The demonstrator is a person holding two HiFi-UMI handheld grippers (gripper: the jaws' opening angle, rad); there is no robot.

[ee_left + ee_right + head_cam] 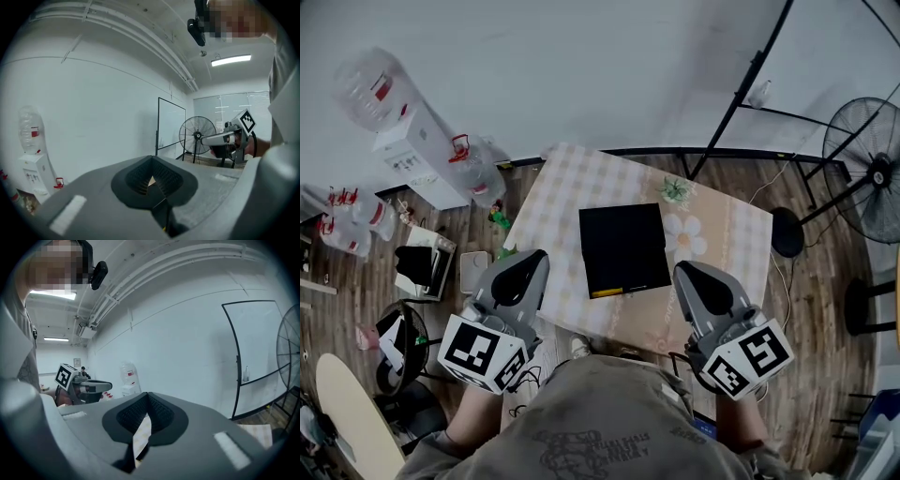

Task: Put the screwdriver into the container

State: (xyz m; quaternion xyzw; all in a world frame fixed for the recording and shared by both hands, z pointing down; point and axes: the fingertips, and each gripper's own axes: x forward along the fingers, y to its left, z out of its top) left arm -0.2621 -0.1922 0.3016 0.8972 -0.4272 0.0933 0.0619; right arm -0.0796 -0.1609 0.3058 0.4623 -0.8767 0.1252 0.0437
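Observation:
A flat black container (623,248) lies in the middle of the checked table (553,202). A thin yellow streak (619,292) runs along its near edge; I cannot tell whether that is the screwdriver. My left gripper (530,264) hovers over the table's near-left edge, left of the container, with its jaws together and nothing in them. My right gripper (689,278) hangs over the near-right edge, also shut and empty. The left gripper view shows its own closed jaws (152,180) and the right gripper (229,138) beyond. The right gripper view shows closed jaws (145,420).
A small green plant (677,192) stands at the table's far right. A water dispenser (417,155) and bottles (473,164) are on the floor to the left, a fan (872,173) and a black stand (741,94) to the right.

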